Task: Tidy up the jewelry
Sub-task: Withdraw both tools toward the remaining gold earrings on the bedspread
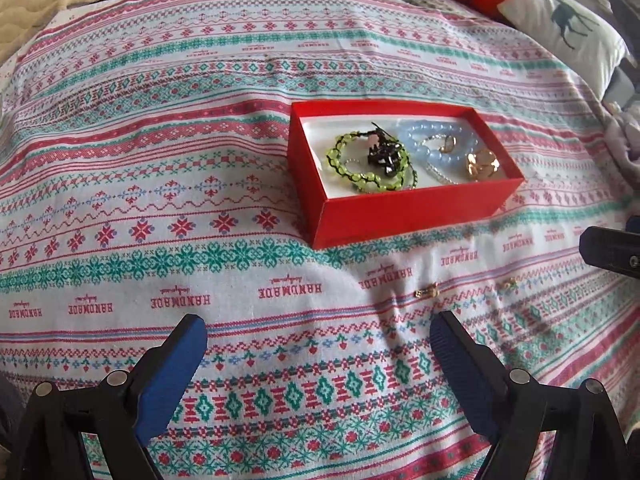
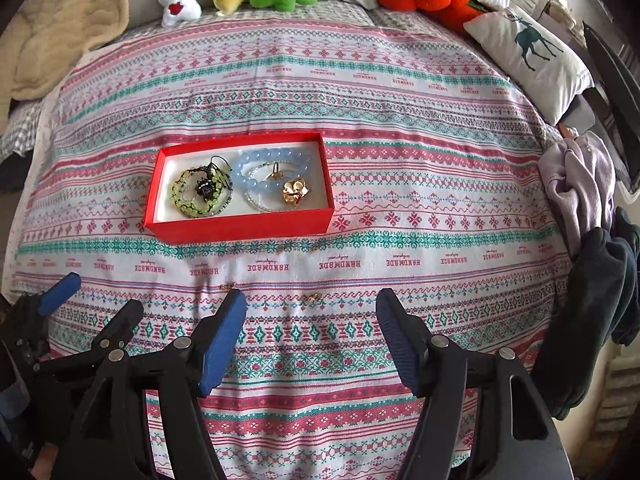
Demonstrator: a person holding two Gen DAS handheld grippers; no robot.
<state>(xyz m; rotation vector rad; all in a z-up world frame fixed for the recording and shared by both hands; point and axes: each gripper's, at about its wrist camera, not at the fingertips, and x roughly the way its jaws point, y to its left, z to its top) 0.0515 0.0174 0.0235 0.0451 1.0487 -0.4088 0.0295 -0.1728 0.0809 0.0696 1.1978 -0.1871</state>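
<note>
Gold earrings [image 2: 315,297] tiny, unclear; left tongs [image 1: 318,340] agape.

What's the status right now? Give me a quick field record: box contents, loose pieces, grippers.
box: red box, open, on patterned cloth
in box: green bead bracelet, blue bead bracelet, gold flower piece
loose on cloth: two small gold pieces, in front of box
left gripper: open, empty
right gripper: open, empty

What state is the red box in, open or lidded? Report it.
Open. The red box has no lid on; the green bracelet and blue bracelet show inside.
</note>
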